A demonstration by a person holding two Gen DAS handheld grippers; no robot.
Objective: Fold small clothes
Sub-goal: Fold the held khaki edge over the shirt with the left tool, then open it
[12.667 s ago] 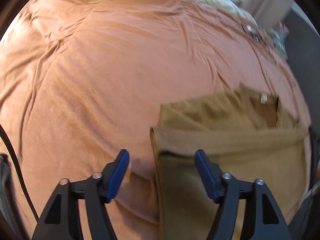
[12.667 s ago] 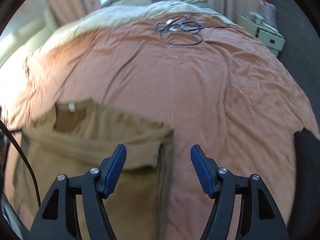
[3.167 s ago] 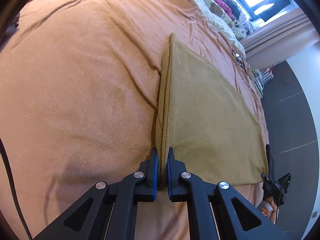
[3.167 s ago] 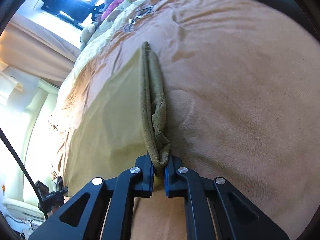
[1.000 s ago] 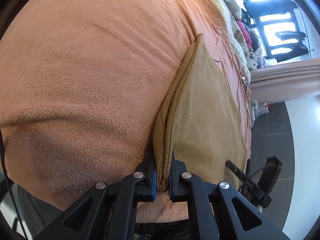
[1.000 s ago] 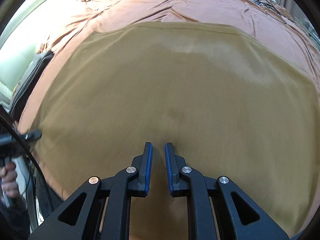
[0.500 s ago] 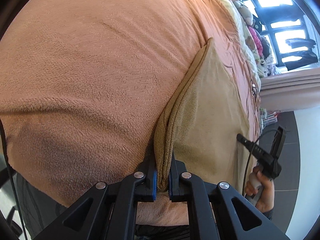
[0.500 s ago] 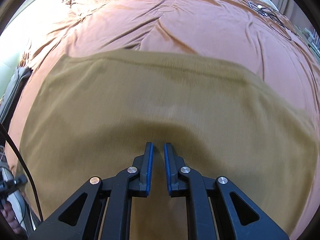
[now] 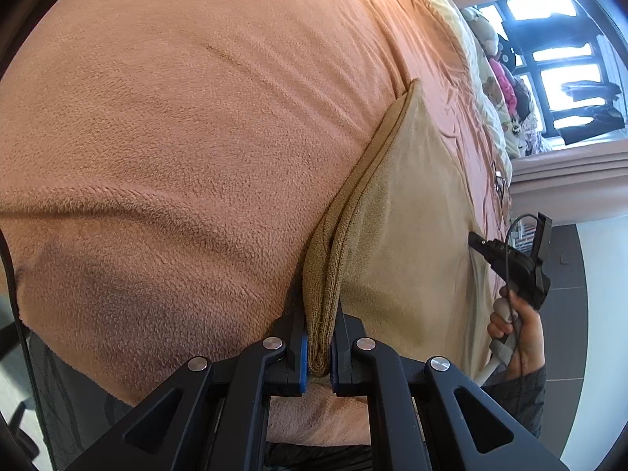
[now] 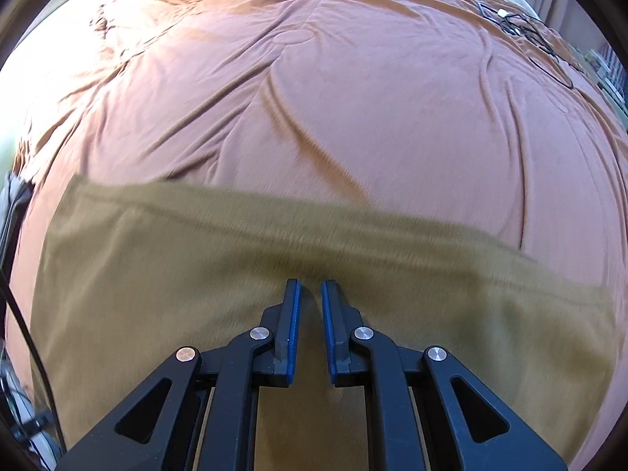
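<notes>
On the fuzzy orange blanket (image 9: 176, 157), the tan shirt's (image 9: 412, 235) folded edge is pinched by the left gripper (image 9: 317, 357); the right gripper's (image 10: 310, 314) fingers are held narrow, empty, over the shirt.

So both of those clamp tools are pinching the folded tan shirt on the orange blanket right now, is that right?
Not quite. Only the left gripper is pinching the folded tan shirt, clamped on its edge in the left wrist view. In the right wrist view the right gripper sits over the shirt with its fingers nearly closed and nothing between them. The orange blanket part is correct.
</notes>
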